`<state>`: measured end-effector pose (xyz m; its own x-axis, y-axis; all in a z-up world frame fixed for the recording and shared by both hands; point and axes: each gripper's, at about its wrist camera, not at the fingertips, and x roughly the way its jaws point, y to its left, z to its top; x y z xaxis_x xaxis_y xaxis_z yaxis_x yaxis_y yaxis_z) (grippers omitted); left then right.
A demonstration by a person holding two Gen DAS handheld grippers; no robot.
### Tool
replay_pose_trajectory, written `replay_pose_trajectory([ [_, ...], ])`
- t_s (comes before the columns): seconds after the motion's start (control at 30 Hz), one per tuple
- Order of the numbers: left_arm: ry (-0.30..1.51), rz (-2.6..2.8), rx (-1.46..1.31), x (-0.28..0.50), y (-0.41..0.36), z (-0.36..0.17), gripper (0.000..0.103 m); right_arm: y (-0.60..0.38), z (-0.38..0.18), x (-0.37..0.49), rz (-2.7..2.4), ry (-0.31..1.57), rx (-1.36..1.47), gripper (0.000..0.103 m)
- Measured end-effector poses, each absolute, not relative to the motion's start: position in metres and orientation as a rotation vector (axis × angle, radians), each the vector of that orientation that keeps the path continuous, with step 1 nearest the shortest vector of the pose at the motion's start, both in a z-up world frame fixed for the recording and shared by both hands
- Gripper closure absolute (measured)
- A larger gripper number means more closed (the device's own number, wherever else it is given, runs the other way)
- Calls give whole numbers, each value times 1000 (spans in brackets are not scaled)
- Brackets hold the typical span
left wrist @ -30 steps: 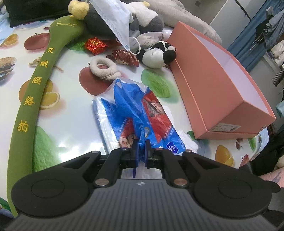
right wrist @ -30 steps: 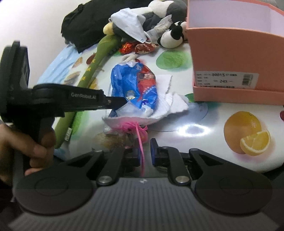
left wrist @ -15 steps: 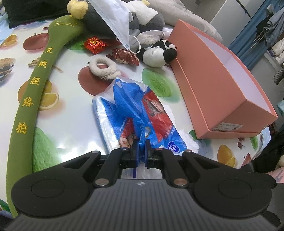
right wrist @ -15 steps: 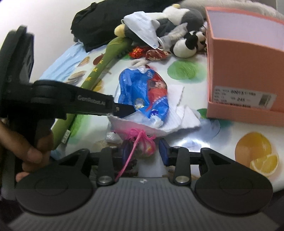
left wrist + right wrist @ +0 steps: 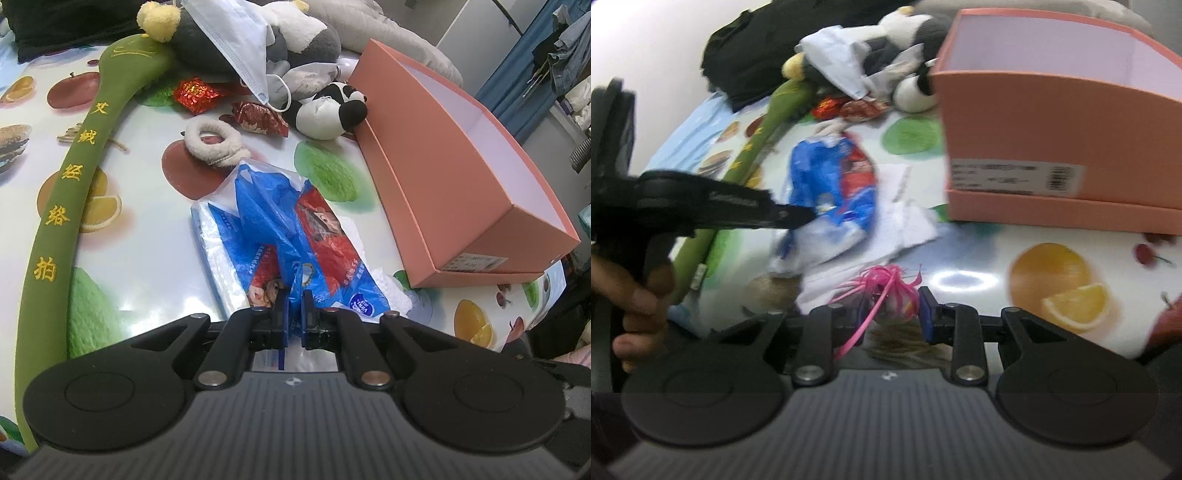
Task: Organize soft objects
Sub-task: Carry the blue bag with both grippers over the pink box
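My left gripper (image 5: 294, 308) is shut on the near end of a blue and red plastic tissue pack (image 5: 295, 236) that lies on the fruit-print table; it also shows in the right wrist view (image 5: 834, 192), with the left gripper (image 5: 801, 216) at its edge. My right gripper (image 5: 892, 312) is open, its jaws either side of a small pouch tied with pink ribbon (image 5: 886, 291); whether the jaws touch it I cannot tell. An open pink box (image 5: 461, 166) stands at the right, near in the right wrist view (image 5: 1052, 129).
A long green plush bat (image 5: 70, 192) runs along the left. A panda plush (image 5: 328, 114), a white loop (image 5: 214, 142), red candy wrappers (image 5: 229, 103), a face mask (image 5: 236, 48) and grey plush toys lie at the back. White tissues (image 5: 908, 218) lie under the pack.
My right gripper has opened from nearly shut on the pink ribbon to wide around the pouch, and has swung right, nearer the pink box. The left gripper has kept its hold.
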<state>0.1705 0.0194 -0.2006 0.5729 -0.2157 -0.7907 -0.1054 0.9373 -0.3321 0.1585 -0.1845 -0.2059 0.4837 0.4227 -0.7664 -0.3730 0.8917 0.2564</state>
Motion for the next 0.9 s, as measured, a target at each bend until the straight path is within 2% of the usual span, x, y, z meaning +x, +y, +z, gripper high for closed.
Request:
replay_pose_trajectory([
  [0.6,834,-75,-381,158,23,-141,96,-195,-159,172,459,819,115,71],
  [0.9,753,-102,-380,160,20,-81,96,-196,-108,188,478,731,109,71],
])
